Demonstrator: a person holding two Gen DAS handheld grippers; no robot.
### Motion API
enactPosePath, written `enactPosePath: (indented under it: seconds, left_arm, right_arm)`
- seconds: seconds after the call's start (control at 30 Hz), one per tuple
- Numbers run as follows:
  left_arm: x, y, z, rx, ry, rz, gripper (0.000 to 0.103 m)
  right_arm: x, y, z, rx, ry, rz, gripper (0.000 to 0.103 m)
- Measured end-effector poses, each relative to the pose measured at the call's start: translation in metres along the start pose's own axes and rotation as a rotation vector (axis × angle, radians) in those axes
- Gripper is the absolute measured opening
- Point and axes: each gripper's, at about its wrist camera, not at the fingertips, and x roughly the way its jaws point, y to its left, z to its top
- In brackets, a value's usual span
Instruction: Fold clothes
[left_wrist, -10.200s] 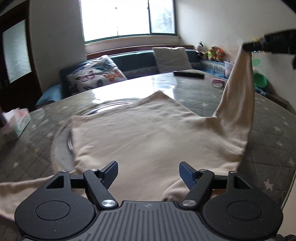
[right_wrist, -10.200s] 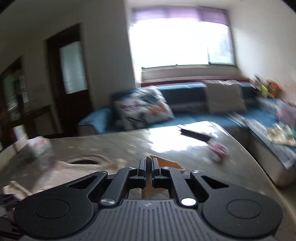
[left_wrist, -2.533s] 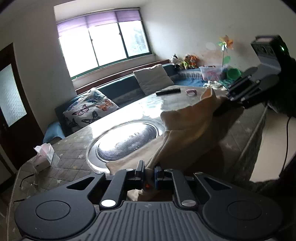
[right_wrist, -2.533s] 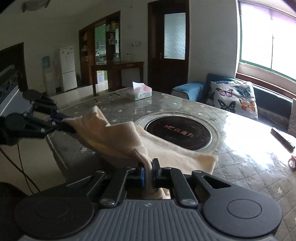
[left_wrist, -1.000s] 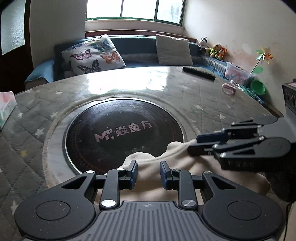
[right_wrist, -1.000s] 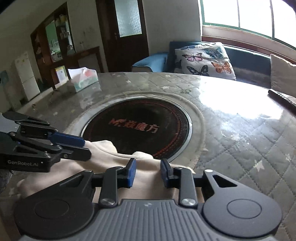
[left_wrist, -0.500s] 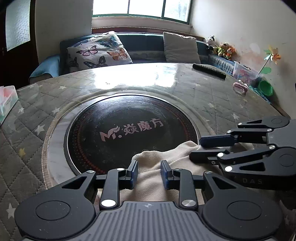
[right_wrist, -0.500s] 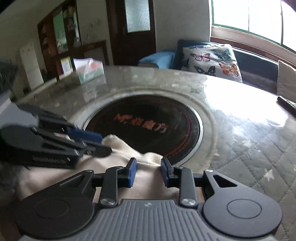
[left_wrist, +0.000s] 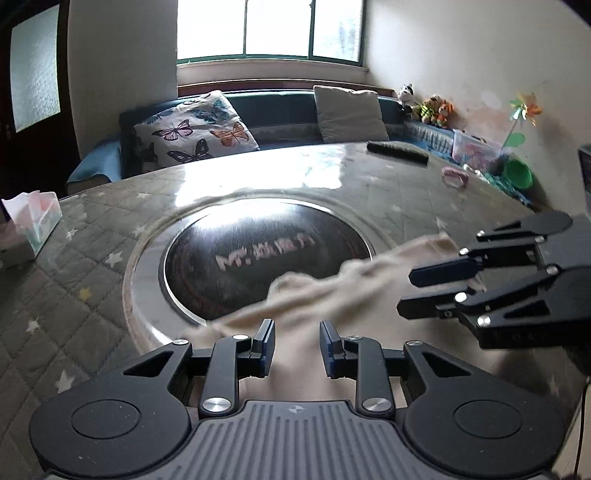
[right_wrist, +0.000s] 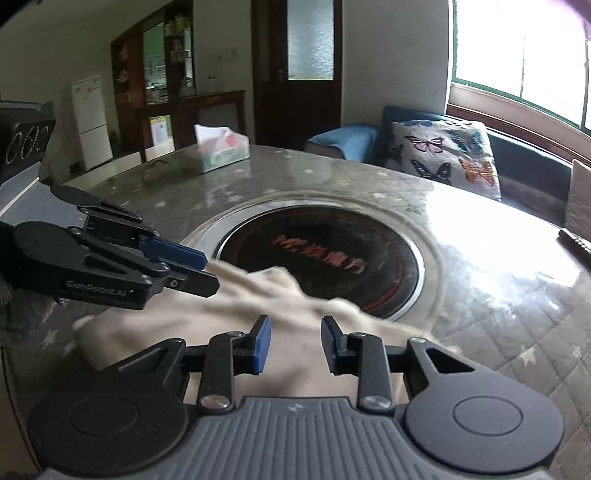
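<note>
Beige garment (left_wrist: 332, 295) bunched, rumpled on table edge (left_wrist: 92, 295); both tools apart, clamping nothing.

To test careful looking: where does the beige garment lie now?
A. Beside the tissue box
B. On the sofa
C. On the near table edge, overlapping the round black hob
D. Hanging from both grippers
C: the beige garment lies bunched on the table, lapping the hob.
</note>
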Motion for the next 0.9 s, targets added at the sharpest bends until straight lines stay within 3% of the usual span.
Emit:
enactPosePath:
  seconds: [0.2,0.53,0.67,0.9]
  left_arm:
    - [-0.011,0.0,-0.026,-0.02,0.003,0.025,0.028]
    - [-0.021,0.006,-0.035,-0.083,-0.025,0.037,0.028]
    - [-0.022,0.007,-0.033,-0.089,-0.031,0.044,0.028]
    - [-0.015,0.019,-0.028,-0.129,-0.022,0.069,0.029]
  right_arm:
    - [-0.005,0.01,-0.021,0.005,0.016,0.001,0.029]
    - [-0.027,0.004,-0.044,0.064,-0.001,-0.013,0.03]
    - [-0.035,-0.004,-0.036,0.076,-0.034,-0.034,0.038]
    - [-0.015,-0.033,-0.016,0.157,-0.064,-0.067,0.038]
